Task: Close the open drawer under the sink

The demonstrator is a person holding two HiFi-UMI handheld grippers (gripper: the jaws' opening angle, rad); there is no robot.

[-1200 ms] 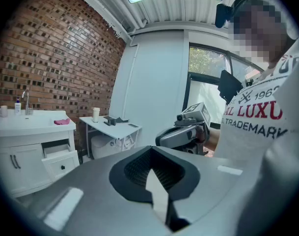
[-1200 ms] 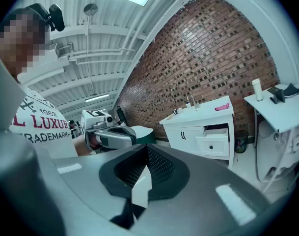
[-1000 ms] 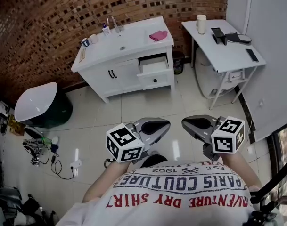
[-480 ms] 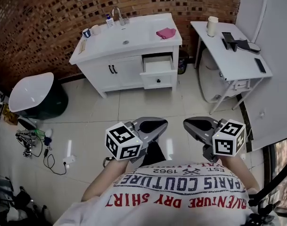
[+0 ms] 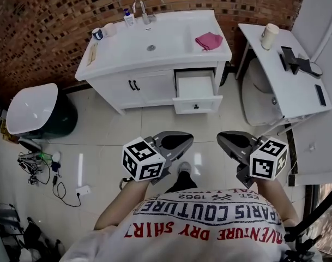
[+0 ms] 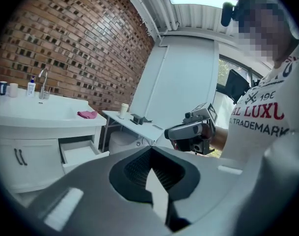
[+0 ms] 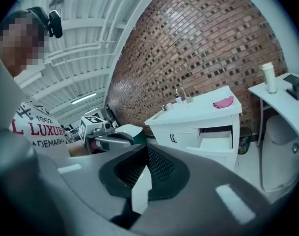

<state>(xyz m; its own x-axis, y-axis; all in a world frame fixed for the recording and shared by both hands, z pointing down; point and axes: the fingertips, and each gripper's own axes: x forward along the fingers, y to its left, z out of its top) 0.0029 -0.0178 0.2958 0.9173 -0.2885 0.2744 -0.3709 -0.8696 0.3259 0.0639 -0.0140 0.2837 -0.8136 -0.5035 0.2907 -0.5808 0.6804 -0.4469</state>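
A white vanity (image 5: 155, 86) with a sink stands against the brick wall. Its upper right drawer (image 5: 195, 91) is pulled out and looks empty; it also shows as the drawer (image 6: 80, 154) and the drawer (image 7: 215, 142) in the gripper views. My left gripper (image 5: 176, 142) and right gripper (image 5: 231, 142) hover close to my chest, side by side over the tiled floor, well short of the drawer. Both are shut with nothing in them. The left gripper (image 6: 150, 149) points right of the vanity; the right gripper (image 7: 147, 146) points left of it.
A pink cloth (image 5: 209, 40) lies on the countertop, with bottles by the faucet (image 5: 141, 7). A white table (image 5: 291, 86) with a cup (image 5: 269, 35) stands right of the vanity. A white-lidded dark tub (image 5: 35, 116) and floor cables (image 5: 43, 165) are at the left.
The vanity has come nearer and grown larger in the head view as I step towards it. Both grippers stay shut in the same spot before my chest.
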